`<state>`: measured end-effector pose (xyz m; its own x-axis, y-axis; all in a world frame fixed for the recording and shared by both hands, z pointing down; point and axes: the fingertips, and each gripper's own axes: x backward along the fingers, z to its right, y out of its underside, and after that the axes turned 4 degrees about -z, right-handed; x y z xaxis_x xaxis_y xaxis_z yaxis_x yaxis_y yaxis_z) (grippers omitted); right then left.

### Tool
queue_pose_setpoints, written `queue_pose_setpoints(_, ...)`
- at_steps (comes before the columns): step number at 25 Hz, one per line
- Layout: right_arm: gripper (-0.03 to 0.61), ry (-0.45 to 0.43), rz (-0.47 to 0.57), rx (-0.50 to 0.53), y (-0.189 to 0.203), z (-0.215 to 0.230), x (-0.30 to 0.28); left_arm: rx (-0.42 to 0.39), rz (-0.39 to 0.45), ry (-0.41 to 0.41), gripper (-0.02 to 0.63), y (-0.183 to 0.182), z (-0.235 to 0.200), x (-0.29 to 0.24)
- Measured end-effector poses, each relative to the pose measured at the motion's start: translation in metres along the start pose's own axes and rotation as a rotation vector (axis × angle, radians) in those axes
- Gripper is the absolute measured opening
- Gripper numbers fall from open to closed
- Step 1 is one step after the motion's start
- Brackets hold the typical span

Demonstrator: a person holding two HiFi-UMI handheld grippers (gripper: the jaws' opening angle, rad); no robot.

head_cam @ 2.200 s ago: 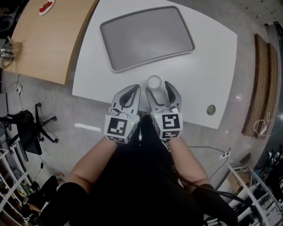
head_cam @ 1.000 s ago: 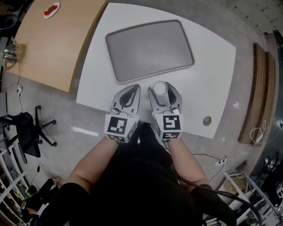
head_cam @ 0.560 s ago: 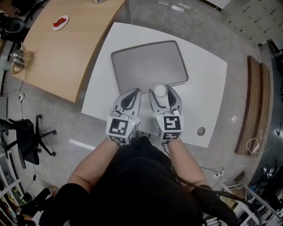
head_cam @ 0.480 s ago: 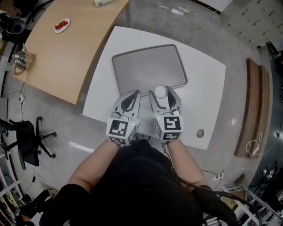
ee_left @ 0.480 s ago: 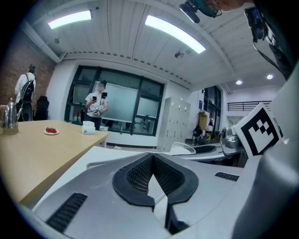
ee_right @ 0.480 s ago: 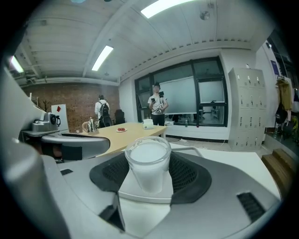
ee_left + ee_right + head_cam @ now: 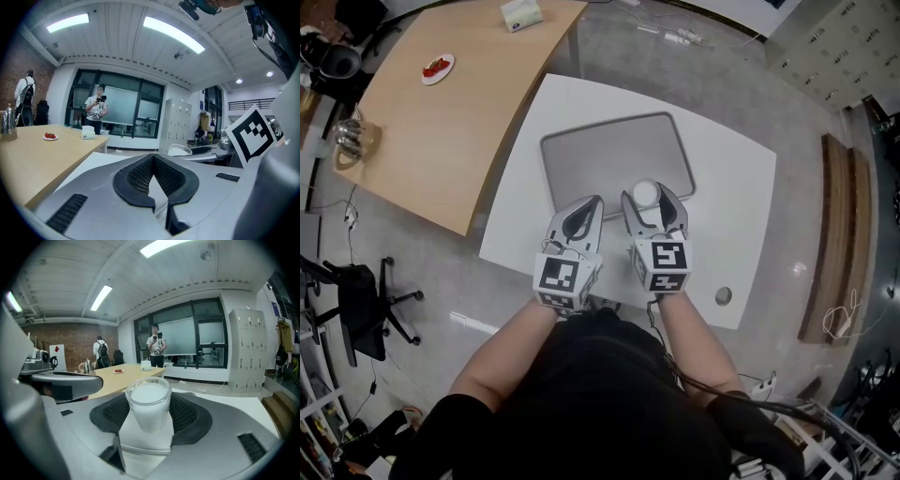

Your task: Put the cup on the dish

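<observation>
A small clear cup (image 7: 646, 193) filled with white sits between the jaws of my right gripper (image 7: 648, 200), which is shut on it. The cup hangs over the near right corner of the grey rectangular dish (image 7: 600, 155) on the white table (image 7: 727, 202). In the right gripper view the cup (image 7: 148, 401) stands upright between the dark pads (image 7: 190, 416), clear of the pale surface below. My left gripper (image 7: 580, 214) is just left of it, at the dish's near edge, shut on nothing. Its pads (image 7: 136, 176) meet at the tips in the left gripper view.
A wooden table (image 7: 441, 122) stands to the left with a plate of red food (image 7: 437, 68), a tissue box (image 7: 521, 14) and a kettle (image 7: 352, 136). The white table has a round hole (image 7: 724, 296) near its front right. An office chair (image 7: 356, 300) stands on the floor.
My right gripper shut on the cup, which stood on the table before the dish, and carried it forward over the dish's near right corner. The left gripper moved along beside it, shut.
</observation>
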<state>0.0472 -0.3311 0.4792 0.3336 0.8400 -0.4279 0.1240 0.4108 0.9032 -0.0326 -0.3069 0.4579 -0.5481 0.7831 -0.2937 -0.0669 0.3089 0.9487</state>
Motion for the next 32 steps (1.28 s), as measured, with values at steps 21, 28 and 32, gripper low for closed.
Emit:
queue_pose_setpoints(21,0.256,0.058,-0.118,-0.052,0.094,0.045,-0.092,0.041,-0.109,-0.011,0.005,0.087,-0.035,-0.095)
queue_pose_setpoints(28,0.256,0.037,-0.081,-0.08,0.097,0.045,-0.092,0.044,-0.126,-0.014,0.005,0.096,-0.033,-0.089)
queue_pose_setpoints(32,0.256,0.024,-0.059,-0.068,0.083,0.046,-0.087,0.046,-0.114,-0.013,0.005,0.086,-0.026,-0.077)
